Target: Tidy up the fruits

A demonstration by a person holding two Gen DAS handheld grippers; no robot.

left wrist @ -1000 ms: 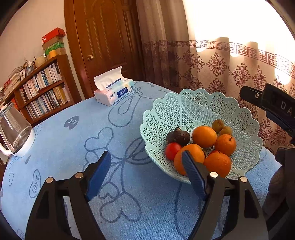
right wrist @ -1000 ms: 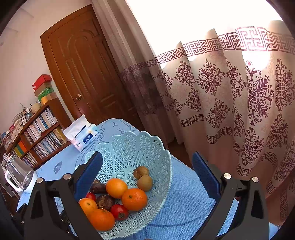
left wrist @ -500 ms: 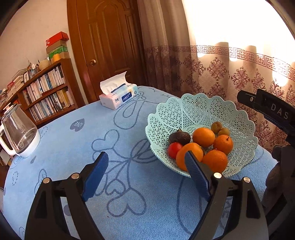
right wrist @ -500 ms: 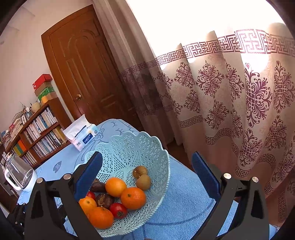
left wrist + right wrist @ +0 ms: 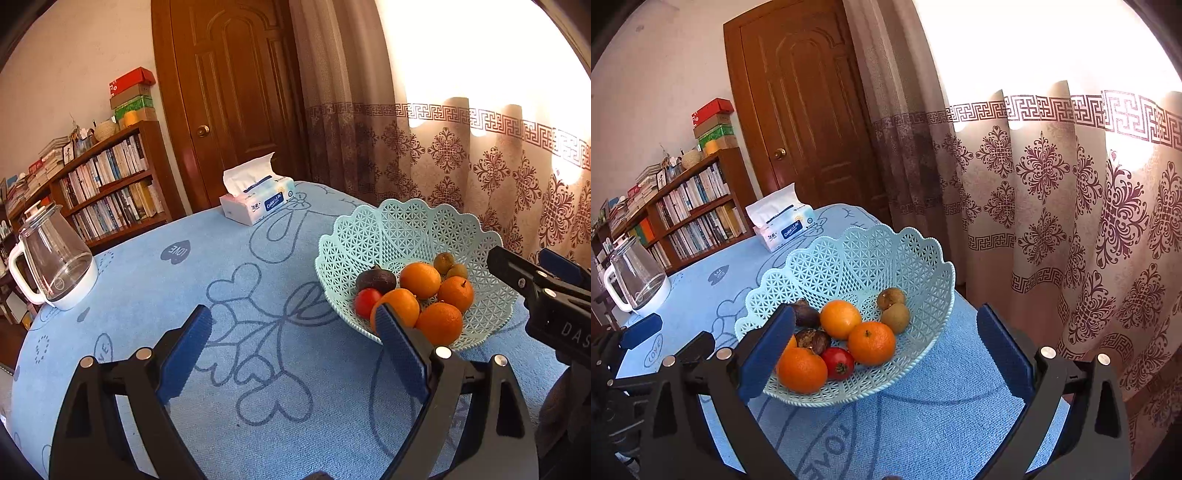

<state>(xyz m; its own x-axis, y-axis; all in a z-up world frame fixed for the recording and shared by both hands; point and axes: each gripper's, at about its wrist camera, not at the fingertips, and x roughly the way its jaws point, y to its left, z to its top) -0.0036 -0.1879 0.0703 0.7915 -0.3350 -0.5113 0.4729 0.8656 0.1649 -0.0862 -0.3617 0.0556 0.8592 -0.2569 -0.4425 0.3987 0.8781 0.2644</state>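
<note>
Writing is seen in the left wrist view: "LOVE" inside a dark heart on the blue tablecloth (image 5: 229, 280), "Colors Life" on the tissue box (image 5: 258, 201), and "DAS" on the right gripper (image 5: 546, 288), whose own spread cannot be told from this side. Compared with a second earlier, the table is seen from further back, so more of the glass kettle (image 5: 51, 266) and the bookshelf (image 5: 107, 181) is taken in. The left gripper (image 5: 291, 350) is released and its jaws are opening, with only cloth framed between them; the right pad overlaps the front of the basket (image 5: 406, 229) in the picture. In that pale green lattice basket, four oranges (image 5: 421, 278), a tomato (image 5: 365, 301), a dark passion fruit (image 5: 376, 278) and two kiwis (image 5: 445, 262) are piled toward the near side.

In the right wrist view, the same tissue-box label (image 5: 783, 225) is read, and part of "LOVE" is made out on the cloth. The view is rolled more level than before, and the basket (image 5: 871, 251) sits further inside the frame. The right gripper (image 5: 886, 350) is held wide and empty, the fruit pile being framed between its pads untouched. A second dark fruit (image 5: 812, 339) is shown beside the tomato (image 5: 838, 363).
</note>
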